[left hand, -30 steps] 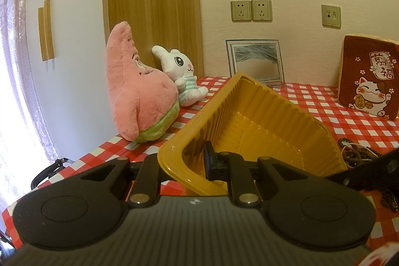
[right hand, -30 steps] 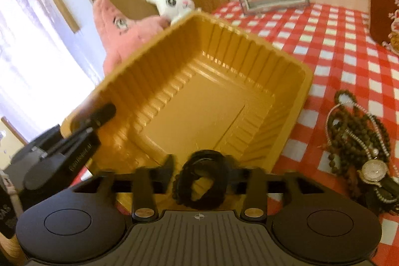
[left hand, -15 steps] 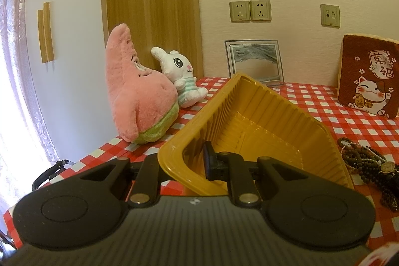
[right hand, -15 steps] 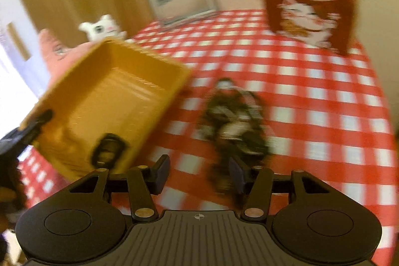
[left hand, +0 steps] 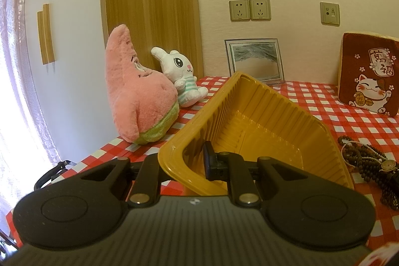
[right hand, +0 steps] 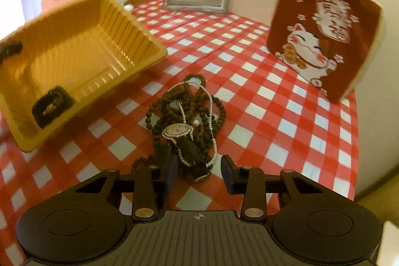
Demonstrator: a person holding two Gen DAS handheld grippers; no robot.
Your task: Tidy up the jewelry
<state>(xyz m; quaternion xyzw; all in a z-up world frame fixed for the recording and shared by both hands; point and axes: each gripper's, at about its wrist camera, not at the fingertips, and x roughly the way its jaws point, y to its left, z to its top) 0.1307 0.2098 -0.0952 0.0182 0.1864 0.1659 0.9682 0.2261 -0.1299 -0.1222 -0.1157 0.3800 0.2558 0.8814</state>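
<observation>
- The jewelry heap (right hand: 185, 114) lies on the red-and-white checked counter (right hand: 261, 81), to the right of the yellow tray; it is a tangle of dark bead strands, a thin pearl string (right hand: 212, 111) and a wristwatch (right hand: 177, 130) with a round pale face and a dark strap.
- In the left wrist view the same heap (left hand: 366, 163) sits at the right edge, just past the tray's right rim.
- One dark bead bracelet (right hand: 51, 106) already lies inside the yellow tray (right hand: 82, 51), in its near corner on the tilted floor.
- The tray is a ribbed plastic tub, lifted at one side so that it tilts, its open face turned toward the heap; its far rim hangs just above the cloth.
- The left gripper (left hand: 182, 161) is clenched on the tray's near wall: one finger (left hand: 208, 161) shows inside the tub, the other is hidden behind the wall outside it.
- The right gripper (right hand: 199, 172) points down at the near end of the heap. Its jaws have just been closing and stand partly apart, with the watch strap's end (right hand: 197, 166) between them; the pads do not press on it as far as can be seen.
- Farther back on the counter stand a pink star plush (left hand: 137, 91) and a white rabbit plush (left hand: 182, 74), side by side against a wooden panel (left hand: 149, 4).
- A framed picture (left hand: 254, 59) leans on the wall behind the tray.
- A dark red cushion (right hand: 321, 29) printed with a lucky cat stands at the right.
- Wall sockets (left hand: 249, 9) sit above the frame.
</observation>
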